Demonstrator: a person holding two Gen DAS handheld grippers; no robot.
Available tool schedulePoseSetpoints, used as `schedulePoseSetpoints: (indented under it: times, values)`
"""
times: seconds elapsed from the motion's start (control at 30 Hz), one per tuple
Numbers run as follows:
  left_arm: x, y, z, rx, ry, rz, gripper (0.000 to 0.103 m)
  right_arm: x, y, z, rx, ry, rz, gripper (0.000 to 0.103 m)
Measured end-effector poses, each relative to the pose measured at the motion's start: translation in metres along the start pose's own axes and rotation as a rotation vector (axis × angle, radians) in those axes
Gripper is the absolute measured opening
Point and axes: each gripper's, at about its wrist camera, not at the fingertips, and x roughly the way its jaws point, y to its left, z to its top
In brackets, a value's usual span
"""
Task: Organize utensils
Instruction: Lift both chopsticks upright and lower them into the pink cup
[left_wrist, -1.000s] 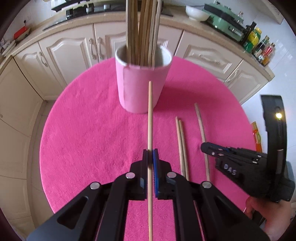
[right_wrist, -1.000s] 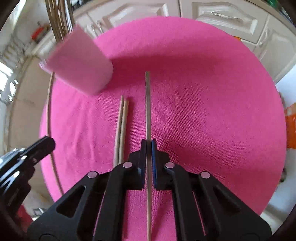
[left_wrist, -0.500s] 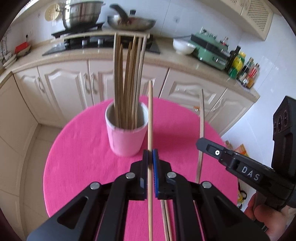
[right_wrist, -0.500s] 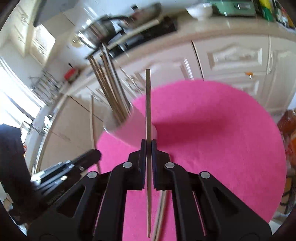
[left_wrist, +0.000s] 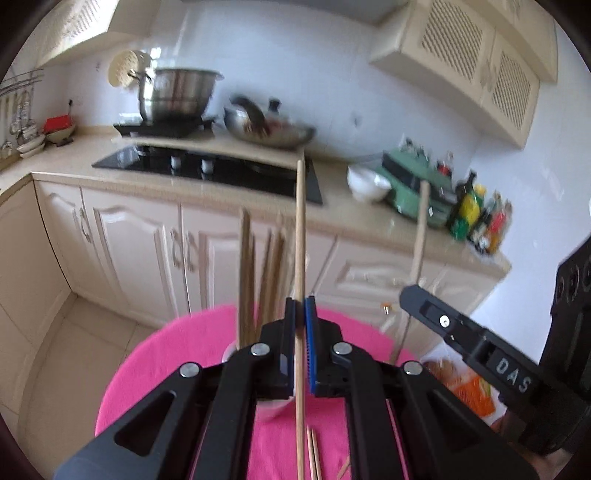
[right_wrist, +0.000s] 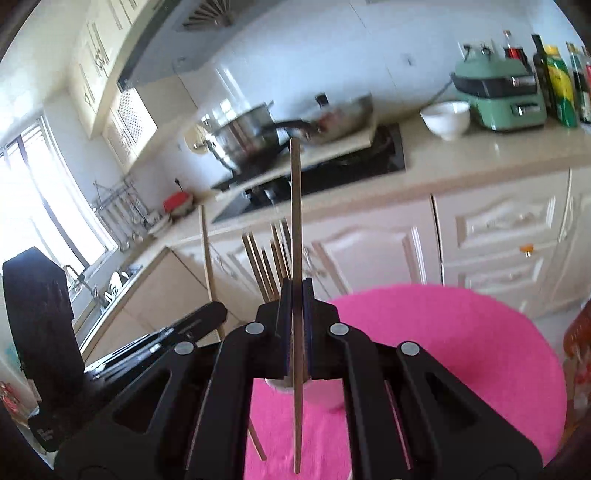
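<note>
My left gripper (left_wrist: 300, 314) is shut on a light wooden chopstick (left_wrist: 300, 236), held upright above the pink table (left_wrist: 177, 343). My right gripper (right_wrist: 295, 295) is shut on a darker wooden chopstick (right_wrist: 295, 206), also upright. The pink cup (left_wrist: 271, 408) with several chopsticks (left_wrist: 245, 280) stands just behind both grippers, mostly hidden by the fingers; it also shows in the right wrist view (right_wrist: 317, 391). The right gripper (left_wrist: 417, 291) and its chopstick (left_wrist: 419, 240) show at the right of the left wrist view. Two chopsticks (left_wrist: 313, 456) lie on the table below.
Cream kitchen cabinets (left_wrist: 140, 251) and a counter with a hob (left_wrist: 207, 166), pot (left_wrist: 177, 96), wok (left_wrist: 269, 129), white bowl (left_wrist: 367, 182), green appliance (left_wrist: 413, 177) and bottles (left_wrist: 476, 214) stand behind the table. An orange packet (left_wrist: 469, 391) lies on the floor at the right.
Both grippers have lifted their chopsticks off the table and tilted them up to vertical. The views swung from the tabletop to the kitchen counter. The cup is now close under both grippers.
</note>
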Motion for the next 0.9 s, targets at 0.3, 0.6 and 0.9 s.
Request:
schedulePoseSetpoints:
  times: [0.3, 0.6, 0.9]
  values:
    - [0.007, 0.016, 0.029, -0.072, -0.157, 0.019, 0.005, 0.022, 0.004, 0.017, 0.007, -0.113, 0.046, 0.006]
    - [0.038, 0.029, 0.025, -0.097, -0.194, 0.068, 0.006, 0.053, 0.008, 0.009, -0.038, -0.133, 0.02, 0.006]
    - [0.058, 0.043, 0.001, -0.106, -0.158, 0.111, 0.006, 0.064, 0.005, 0.003, -0.048, -0.15, 0.002, 0.006]
